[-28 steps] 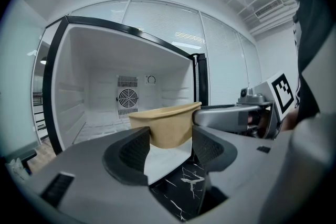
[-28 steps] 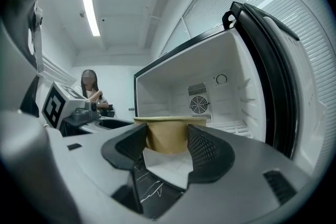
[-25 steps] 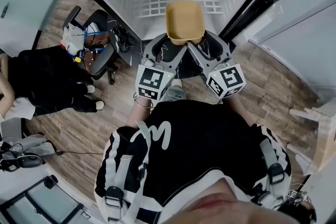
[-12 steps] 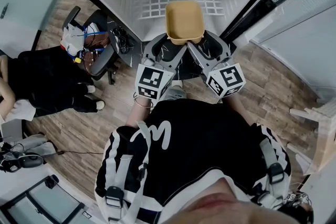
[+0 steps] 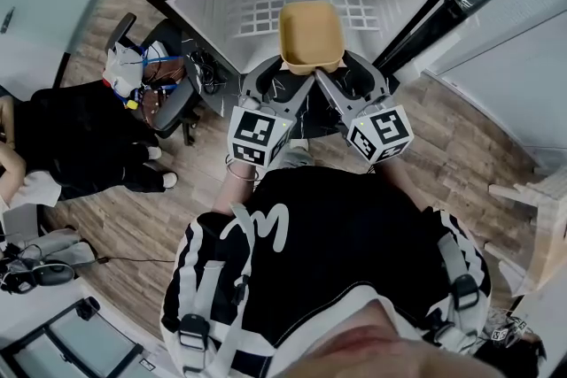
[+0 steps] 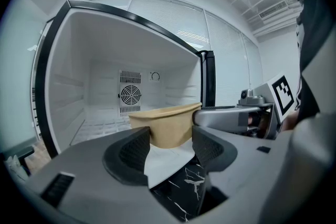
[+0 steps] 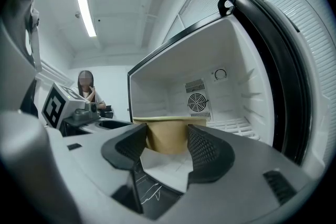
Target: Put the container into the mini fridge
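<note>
**Container held two-handed at the fridge mouth**

Head view: I see the tan container [image 5: 311, 35] at the open front of the mini fridge [image 5: 221, 9], above its wire shelf. The left gripper [image 5: 285, 77] and right gripper [image 5: 334, 77] meet at its near end.

Left gripper view: my jaws pinch the container's near wall, with the white interior behind it.

Right gripper view: these jaws also clamp that tan wall.

It looks empty, light and thin-walled, so I judge it will flex. I would grip gently at the near corners and keep it level.
</note>
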Motion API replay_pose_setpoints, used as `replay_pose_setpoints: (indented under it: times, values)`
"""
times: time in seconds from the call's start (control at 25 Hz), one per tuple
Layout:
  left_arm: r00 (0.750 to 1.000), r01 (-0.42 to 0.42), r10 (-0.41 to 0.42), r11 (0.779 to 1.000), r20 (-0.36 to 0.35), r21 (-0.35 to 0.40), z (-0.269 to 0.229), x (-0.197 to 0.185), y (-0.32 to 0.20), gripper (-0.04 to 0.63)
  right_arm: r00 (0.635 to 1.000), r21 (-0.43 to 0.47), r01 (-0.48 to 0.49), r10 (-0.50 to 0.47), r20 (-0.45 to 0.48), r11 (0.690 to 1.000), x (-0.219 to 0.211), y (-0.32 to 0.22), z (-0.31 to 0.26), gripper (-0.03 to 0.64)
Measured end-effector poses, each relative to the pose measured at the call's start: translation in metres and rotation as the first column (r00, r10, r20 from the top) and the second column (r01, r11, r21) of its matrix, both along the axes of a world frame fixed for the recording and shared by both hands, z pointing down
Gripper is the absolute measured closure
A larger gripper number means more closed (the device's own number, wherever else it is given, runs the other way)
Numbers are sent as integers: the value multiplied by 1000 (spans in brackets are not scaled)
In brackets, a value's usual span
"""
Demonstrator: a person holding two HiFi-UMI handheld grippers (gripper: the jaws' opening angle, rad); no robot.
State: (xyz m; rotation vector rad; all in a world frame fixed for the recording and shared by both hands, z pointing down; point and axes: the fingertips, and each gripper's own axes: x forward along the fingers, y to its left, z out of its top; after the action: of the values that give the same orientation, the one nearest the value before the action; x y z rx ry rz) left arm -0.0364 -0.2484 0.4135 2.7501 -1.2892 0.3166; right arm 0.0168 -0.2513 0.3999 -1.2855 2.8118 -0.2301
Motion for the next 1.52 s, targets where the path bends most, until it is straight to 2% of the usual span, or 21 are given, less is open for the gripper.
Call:
replay_pose_setpoints:
  times: [0.76,1.52]
  values:
    - [1000,-4,3,1000,-25,-15,0,-3,-20,339,1000,-4,-5,5,7,1000,-2,-20,-2,365]
    - [1000,5,-5,1000,-20,-29,4,-6,-36,343,1000,-10,-11,11,7,1000,-5,-34,3,365]
